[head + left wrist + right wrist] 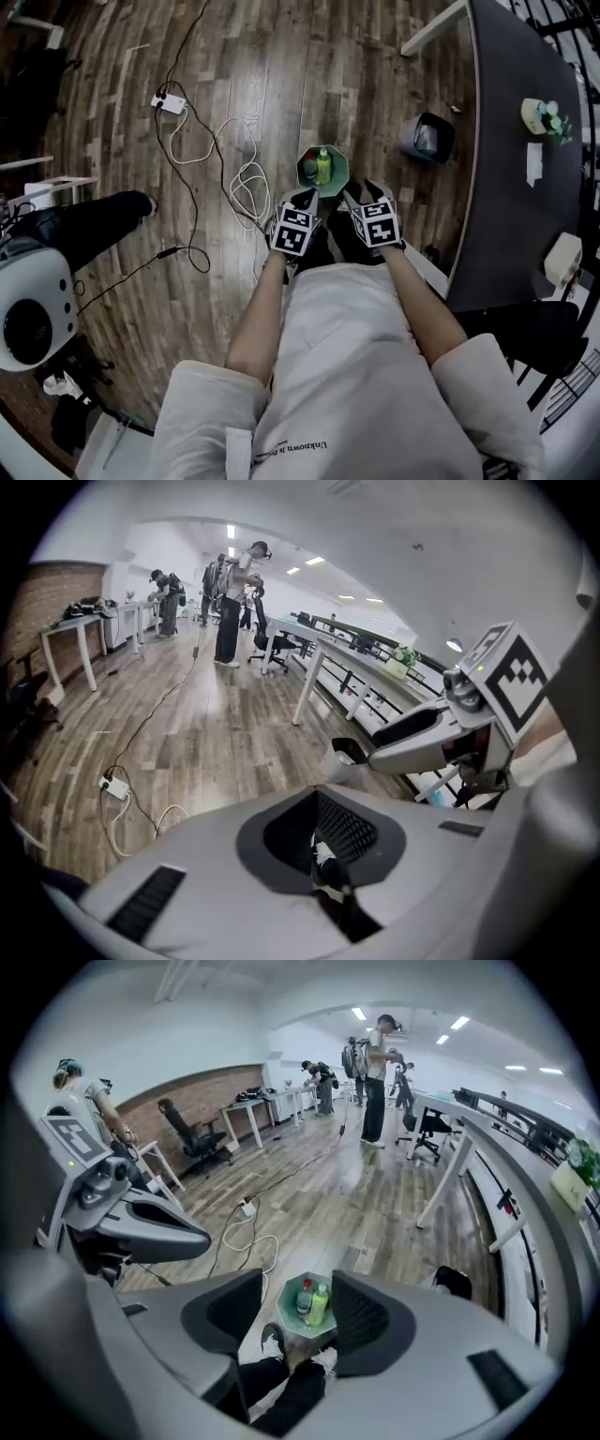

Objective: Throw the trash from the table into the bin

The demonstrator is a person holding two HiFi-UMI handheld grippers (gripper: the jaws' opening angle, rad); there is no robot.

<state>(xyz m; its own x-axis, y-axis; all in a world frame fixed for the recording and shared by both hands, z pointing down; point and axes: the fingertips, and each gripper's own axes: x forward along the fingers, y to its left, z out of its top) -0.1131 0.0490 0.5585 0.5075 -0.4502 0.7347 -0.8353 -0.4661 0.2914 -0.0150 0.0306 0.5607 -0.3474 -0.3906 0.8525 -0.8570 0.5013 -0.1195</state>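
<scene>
A green bin (305,167) stands on the wood floor just ahead of my feet, with a green bottle (324,166) and a red-capped bottle (310,175) in it. Both grippers hang above its near side. My left gripper (306,198) is shut, its pads (349,829) meeting with nothing held. My right gripper (360,193) is open and empty. In the right gripper view the bin (290,1303) and its bottles (319,1304) show through the gap between the pads (364,1316). The dark table (511,103) at the right carries small green and white items (544,116).
A dark bin (427,138) sits on the floor by the table's edge. A white paper (534,164) and a white box (562,260) lie on the table. Cables and a power strip (170,102) trail across the floor at left, near a white round device (33,319). People stand far off.
</scene>
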